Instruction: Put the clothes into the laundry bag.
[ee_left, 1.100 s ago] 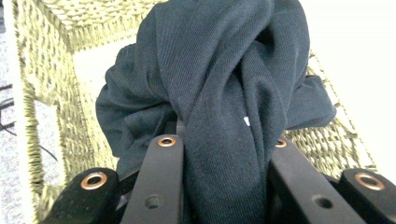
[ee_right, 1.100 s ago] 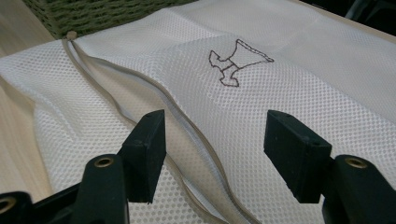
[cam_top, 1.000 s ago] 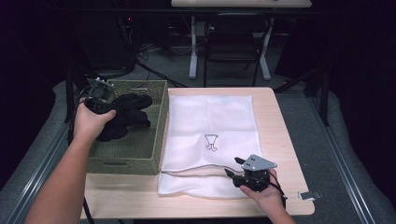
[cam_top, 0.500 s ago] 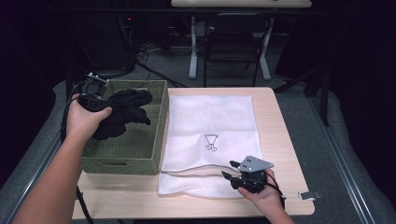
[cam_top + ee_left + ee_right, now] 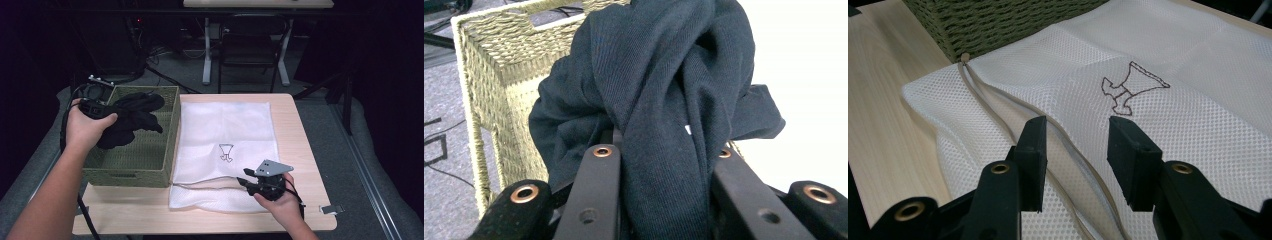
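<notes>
Since the earlier frame my left gripper [image 5: 100, 107] has lifted the dark cloth [image 5: 131, 117] higher out of the basket [image 5: 170, 135], so more of the bundle now hangs above the rim instead of lying on the bottom. On the left gripper view the cloth [image 5: 664, 100] is bunched between the two black jaws, which are clamped on a thick fold of it; the rest drapes forward over the basket's woven wall [image 5: 489, 90]. From above, the cloth hangs over the left half of the basket, its loose end trailing toward the middle. My right gripper [image 5: 255, 181] sits low at the near edge of the white mesh bag [image 5: 225, 125], which lies flat on the table [image 5: 300, 150] just right of the basket and touching its side. Its jaws have just been closing, yet on the right gripper view the pads [image 5: 1034, 145] stand apart with the bag's zipper seam [image 5: 998, 107] and a ridge of mesh [image 5: 1158, 130] between them, not pressed. A small outlined emblem [image 5: 1130, 85] is stitched on the bag just past the jaws. The right hand [image 5: 282, 205] rests on the table's near edge.
</notes>
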`<state>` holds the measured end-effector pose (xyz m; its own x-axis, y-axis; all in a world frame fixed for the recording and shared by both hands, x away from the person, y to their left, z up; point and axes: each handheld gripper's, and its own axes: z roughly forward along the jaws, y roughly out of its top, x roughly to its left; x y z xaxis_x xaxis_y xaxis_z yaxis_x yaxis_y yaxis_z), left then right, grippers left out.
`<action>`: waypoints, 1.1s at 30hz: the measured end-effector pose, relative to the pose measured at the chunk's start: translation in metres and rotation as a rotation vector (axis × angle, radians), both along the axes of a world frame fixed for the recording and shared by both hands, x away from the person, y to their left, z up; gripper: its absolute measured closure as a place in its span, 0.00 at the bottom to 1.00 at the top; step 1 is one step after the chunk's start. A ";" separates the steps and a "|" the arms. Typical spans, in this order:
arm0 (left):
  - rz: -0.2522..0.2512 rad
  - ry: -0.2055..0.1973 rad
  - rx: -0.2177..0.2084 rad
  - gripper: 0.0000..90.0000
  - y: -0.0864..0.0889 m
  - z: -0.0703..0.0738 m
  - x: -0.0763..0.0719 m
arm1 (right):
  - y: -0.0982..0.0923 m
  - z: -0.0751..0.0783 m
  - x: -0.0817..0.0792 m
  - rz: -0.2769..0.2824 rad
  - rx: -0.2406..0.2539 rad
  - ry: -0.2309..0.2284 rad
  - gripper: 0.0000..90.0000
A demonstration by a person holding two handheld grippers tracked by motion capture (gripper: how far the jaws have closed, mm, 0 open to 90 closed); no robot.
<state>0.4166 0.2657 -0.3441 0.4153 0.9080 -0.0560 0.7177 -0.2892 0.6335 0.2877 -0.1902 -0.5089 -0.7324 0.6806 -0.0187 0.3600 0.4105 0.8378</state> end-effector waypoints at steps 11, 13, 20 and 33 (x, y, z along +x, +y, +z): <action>-0.013 -0.012 -0.003 0.86 -0.003 0.008 -0.006 | 0.011 0.008 0.016 0.036 -0.010 -0.009 0.72; -0.016 -0.017 -0.003 0.86 -0.004 0.009 -0.007 | 0.013 0.008 0.018 0.041 -0.011 -0.005 0.72; -0.032 -0.028 -0.008 0.86 -0.007 0.014 -0.012 | 0.015 0.005 0.023 0.051 0.007 -0.015 0.74; -0.072 -0.045 -0.008 0.86 -0.018 0.024 -0.020 | 0.008 -0.006 0.021 0.046 0.019 -0.013 0.73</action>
